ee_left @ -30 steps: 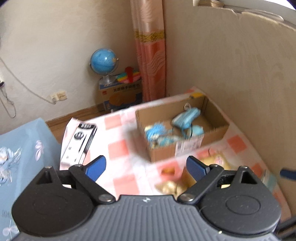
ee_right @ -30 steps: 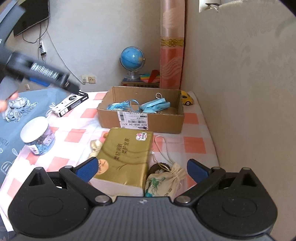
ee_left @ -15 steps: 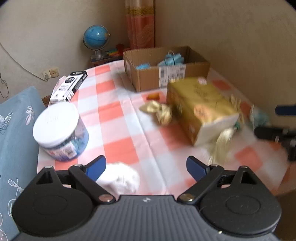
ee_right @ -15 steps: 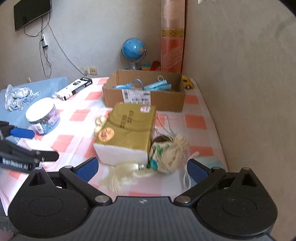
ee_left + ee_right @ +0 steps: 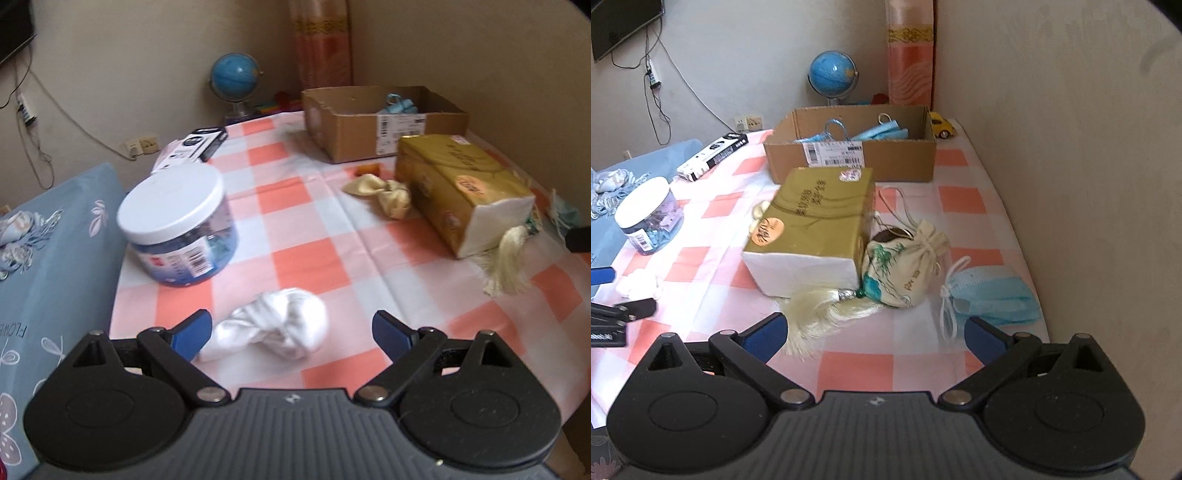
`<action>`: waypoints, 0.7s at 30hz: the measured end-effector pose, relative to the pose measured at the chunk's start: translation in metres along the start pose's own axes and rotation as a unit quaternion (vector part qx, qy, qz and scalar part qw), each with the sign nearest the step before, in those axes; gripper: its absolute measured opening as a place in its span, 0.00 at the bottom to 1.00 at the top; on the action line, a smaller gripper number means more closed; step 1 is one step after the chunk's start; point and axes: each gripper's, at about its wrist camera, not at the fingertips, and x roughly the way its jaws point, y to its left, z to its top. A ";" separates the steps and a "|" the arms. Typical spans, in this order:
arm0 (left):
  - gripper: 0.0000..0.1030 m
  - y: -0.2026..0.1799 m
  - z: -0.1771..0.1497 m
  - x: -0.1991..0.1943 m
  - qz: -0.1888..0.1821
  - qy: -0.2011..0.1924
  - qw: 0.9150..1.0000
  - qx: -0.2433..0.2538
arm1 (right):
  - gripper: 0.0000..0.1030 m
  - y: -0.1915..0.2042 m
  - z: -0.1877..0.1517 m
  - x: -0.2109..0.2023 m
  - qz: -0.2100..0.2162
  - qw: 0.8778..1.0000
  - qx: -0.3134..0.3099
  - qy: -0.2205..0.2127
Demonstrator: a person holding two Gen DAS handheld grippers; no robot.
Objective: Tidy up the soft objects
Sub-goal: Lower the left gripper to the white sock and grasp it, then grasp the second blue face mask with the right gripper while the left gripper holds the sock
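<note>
Checked cloth covers the table [image 5: 306, 258], set in a corner of plain walls. Over its near left edge the left gripper [image 5: 291, 334] has been swung down from a view of the far box, and its jaws are spread wide with nothing pressed. A white sock [image 5: 275, 325] is now framed between the blue pads, nearer the left one and not gripped; a pickup looks set up. Just beyond, by the left edge, a jar [image 5: 177, 225] is seen. Further right, a gold scrunchie [image 5: 380, 192] lies beside the tissue pack [image 5: 461, 188], and the box [image 5: 384, 122] sits at the far right corner, masks already inside.

On the right, the right gripper [image 5: 875, 334] has been lowered a little toward the near right edge, jaws wide and empty. A tassel [image 5: 820, 317] trails between its pads from the pouch [image 5: 905, 266], which leans against the pack. A mask [image 5: 993, 295] lies by the right edge, just ahead of the right pad. Several soft items are judged left to gather.
</note>
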 end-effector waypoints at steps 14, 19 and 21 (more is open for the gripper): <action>0.67 0.014 0.000 0.024 -0.019 0.017 1.000 -0.009 | 1.00 0.002 -0.005 0.017 0.014 1.000 -0.009 0.018; 0.60 0.009 0.000 0.025 -0.040 0.021 0.999 -0.013 | 1.00 0.004 -0.004 0.019 0.024 0.999 -0.017 0.013; 0.58 0.004 0.001 0.025 -0.046 0.022 0.999 -0.011 | 1.00 0.003 -0.004 0.020 0.022 1.000 -0.020 0.009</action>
